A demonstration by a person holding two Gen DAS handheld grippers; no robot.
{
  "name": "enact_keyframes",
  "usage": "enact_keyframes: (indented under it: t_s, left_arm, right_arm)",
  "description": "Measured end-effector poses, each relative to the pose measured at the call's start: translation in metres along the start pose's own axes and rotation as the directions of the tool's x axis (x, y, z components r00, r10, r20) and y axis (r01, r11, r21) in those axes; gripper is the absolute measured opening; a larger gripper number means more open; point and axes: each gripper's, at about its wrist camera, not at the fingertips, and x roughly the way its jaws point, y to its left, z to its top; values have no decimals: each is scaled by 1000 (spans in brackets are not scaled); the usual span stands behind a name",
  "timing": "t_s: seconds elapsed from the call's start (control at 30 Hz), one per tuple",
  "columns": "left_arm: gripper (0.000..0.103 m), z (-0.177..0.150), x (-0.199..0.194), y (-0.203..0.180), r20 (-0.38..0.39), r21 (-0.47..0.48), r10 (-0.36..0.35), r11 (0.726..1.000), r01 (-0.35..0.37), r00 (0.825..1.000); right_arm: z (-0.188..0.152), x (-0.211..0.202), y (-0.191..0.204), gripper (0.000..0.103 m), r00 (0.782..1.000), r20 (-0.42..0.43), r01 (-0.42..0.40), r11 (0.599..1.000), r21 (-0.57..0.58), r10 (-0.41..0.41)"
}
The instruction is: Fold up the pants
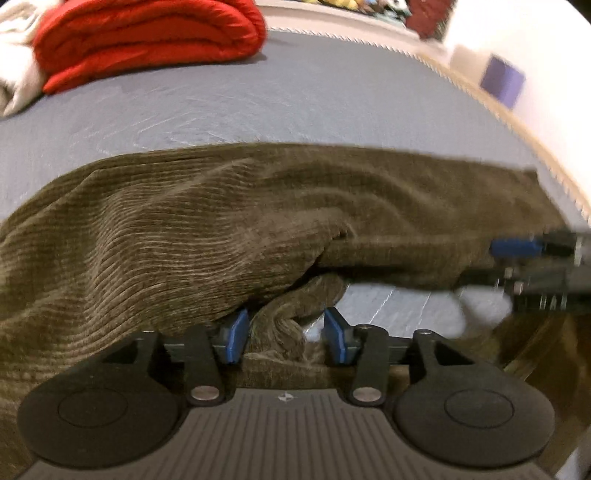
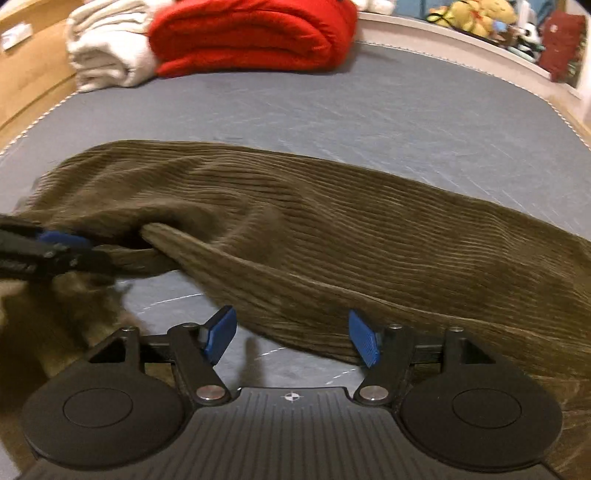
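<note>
Gaping right gripper (image 2: pixel 291 341) beside pants (image 2: pixel 332 236) — left gripper (image 1: pixel 286 338) likewise.

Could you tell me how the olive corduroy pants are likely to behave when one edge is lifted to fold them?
The pants will probably flop and sag: they already drape in soft folds over the grey bed surface. The ribbed corduroy looks thick, so likely somewhat heavy and grippy, not slippery. Fabric bunched in the left gripper suggests it crumples easily.

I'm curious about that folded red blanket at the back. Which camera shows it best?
The right wrist view. There the red blanket sits near the top centre, almost whole, beside a white bundle on the grey surface. The left wrist view pushes it into the top left corner, blurrier and partly cropped.
</note>
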Motion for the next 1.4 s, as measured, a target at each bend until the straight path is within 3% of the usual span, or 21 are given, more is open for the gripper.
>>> enact_keyframes:
  t_s: [0.07, 0.17, 0.23, 0.43, 0.6, 0.73, 0.9, 1.0, 1.23, 1.37, 1.4]
  left_arm:
    - [51, -4, 5, -9, 5, 68, 42, 997, -42, 999]
    - [50, -7, 7, -14, 12, 96, 73, 993, -73, 997]
    - [38, -5, 8, -11, 8, 80, 83, 993, -83, 997]
    - [20, -4, 2, -14, 2, 135, 95, 986, -95, 995]
    - [16, -12, -29, -13, -1, 164, 34, 986, -33, 999]
    - [15, -20, -62, 10, 12, 120, -41, 992, 40, 999]
    - [17, -33, -78, 17, 0, 93, -66, 993, 66, 998]
    - [50, -31, -94, 29, 50, 35, -93, 995, 92, 994]
    - [51, -22, -141, 62, 178, -73, -40, 996, 54, 983]
    - [49, -22, -165, 79, 226, -148, 1, 988, 33, 974]
    - [44, -22, -172, 83, 239, -169, 8, 985, 34, 971]
  right_arm:
    - [-2, 3, 0, 69, 1000, -5, 19, 1000, -7, -19]
    - [-12, 6, 4, 69, 999, -9, 42, 998, -36, -42]
    - [-18, 12, 7, 69, 998, -9, 62, 997, -45, -63]
    - [-19, 17, 14, 70, 996, -11, 82, 994, -70, -83]
    - [-20, 15, 18, 69, 996, -13, 90, 993, -74, -91]
    - [-23, 5, 18, 66, 994, -22, 108, 992, -65, -109]
    - [-25, -12, 18, 66, 987, -49, 152, 988, -28, -153]
    - [-28, -27, 24, 66, 985, -37, 166, 985, -49, -168]
    - [-32, -103, 38, 66, 982, 126, 151, 986, -65, -142]
    - [-37, -157, 47, 66, 952, 277, 154, 987, -54, -133]
    - [-38, -167, 49, 66, 942, 310, 154, 987, -50, -131]
